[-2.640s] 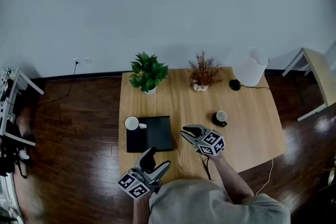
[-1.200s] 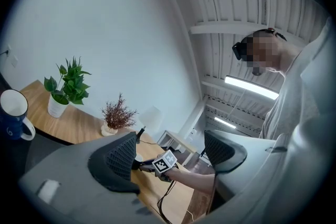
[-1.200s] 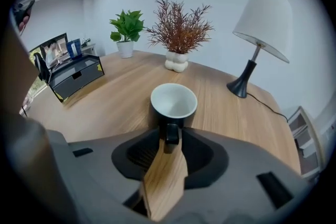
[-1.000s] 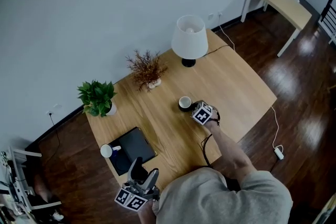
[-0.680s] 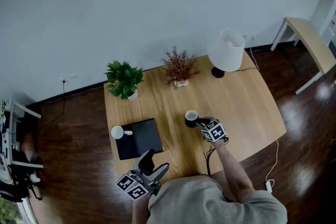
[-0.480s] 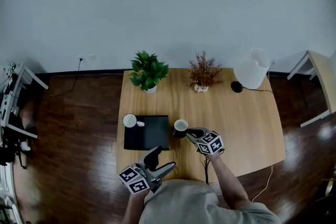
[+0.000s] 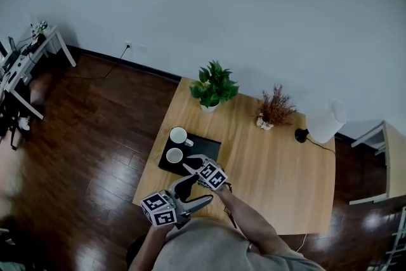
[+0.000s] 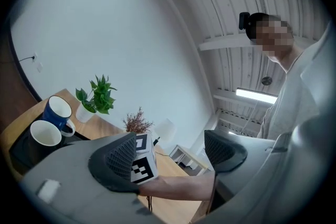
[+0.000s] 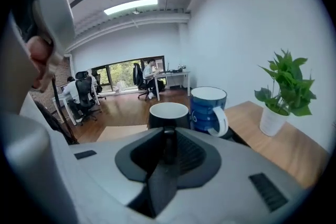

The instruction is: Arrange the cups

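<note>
Black cup [image 7: 174, 155] has crossed from the table's [image 7: 279, 162] right half to the black mat [image 7: 206, 146] at left, carried by R claw [image 7: 189, 162], clenched on its handle. Cup's now over the mat, just near of blue mug [image 7: 179, 135], handle pointing back at the claw. L claw [image 7: 195, 193], spread & empty, hangs by the near edge; R is nearer.

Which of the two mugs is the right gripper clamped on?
The black mug with white inside: the right gripper pinches its handle. The blue mug with white handle stands free beside it.
</note>
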Demonstrator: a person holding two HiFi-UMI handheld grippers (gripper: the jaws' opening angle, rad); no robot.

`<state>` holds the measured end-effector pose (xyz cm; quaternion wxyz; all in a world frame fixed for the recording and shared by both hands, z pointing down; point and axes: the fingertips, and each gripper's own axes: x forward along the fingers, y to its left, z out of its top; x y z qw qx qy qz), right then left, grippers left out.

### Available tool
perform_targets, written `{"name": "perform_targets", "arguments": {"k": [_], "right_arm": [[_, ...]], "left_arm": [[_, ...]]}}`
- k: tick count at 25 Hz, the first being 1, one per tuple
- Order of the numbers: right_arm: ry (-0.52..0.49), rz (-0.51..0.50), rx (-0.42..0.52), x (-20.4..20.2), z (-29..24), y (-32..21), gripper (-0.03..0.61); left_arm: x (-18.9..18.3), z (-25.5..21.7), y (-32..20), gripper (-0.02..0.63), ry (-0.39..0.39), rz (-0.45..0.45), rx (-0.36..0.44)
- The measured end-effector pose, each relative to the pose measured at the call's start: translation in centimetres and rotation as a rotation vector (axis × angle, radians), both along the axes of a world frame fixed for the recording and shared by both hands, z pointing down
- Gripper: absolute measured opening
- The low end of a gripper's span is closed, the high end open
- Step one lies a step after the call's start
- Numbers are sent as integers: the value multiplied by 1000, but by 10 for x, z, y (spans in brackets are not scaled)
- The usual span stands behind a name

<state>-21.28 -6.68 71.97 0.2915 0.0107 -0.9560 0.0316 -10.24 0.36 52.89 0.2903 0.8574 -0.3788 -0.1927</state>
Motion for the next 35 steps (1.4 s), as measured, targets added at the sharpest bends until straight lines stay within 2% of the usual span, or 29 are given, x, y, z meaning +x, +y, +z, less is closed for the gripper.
{"name": "perform_targets", "arguments": {"k": [4, 15, 20, 21, 23, 26, 28, 31, 32, 35], "right_arm": [[53, -48, 87, -15, 10, 0, 80], [145, -66, 99, -13, 12, 0, 80], [154, -79, 93, -15, 13, 0, 75], [154, -73, 91, -13, 14, -1, 105], [160, -52, 82, -5, 16, -3, 114], [154, 6, 62, 19, 6, -8, 114], [110, 71, 33, 46, -3, -11, 114], [-39, 207, -50, 105, -30, -17, 99], [-96, 263, -79, 129, -39, -20, 69], [-255, 448, -138, 211, -68, -33, 64]], "left_arm": [[-9, -1, 1, 391, 7, -23, 10], [-14, 0, 1, 391, 29, -33, 10], [-14, 1, 2, 391, 24, -29, 3], [-13, 1, 1, 391, 23, -28, 1], [-11, 0, 0, 391, 19, -23, 0], [-8, -2, -3, 391, 10, -12, -1], [-7, -3, -4, 391, 8, -8, -5], [-4, -2, -4, 392, 4, 1, -13], [-2, -2, -4, 391, 2, 7, -14], [4, -5, -9, 391, -8, 29, -15]]}}
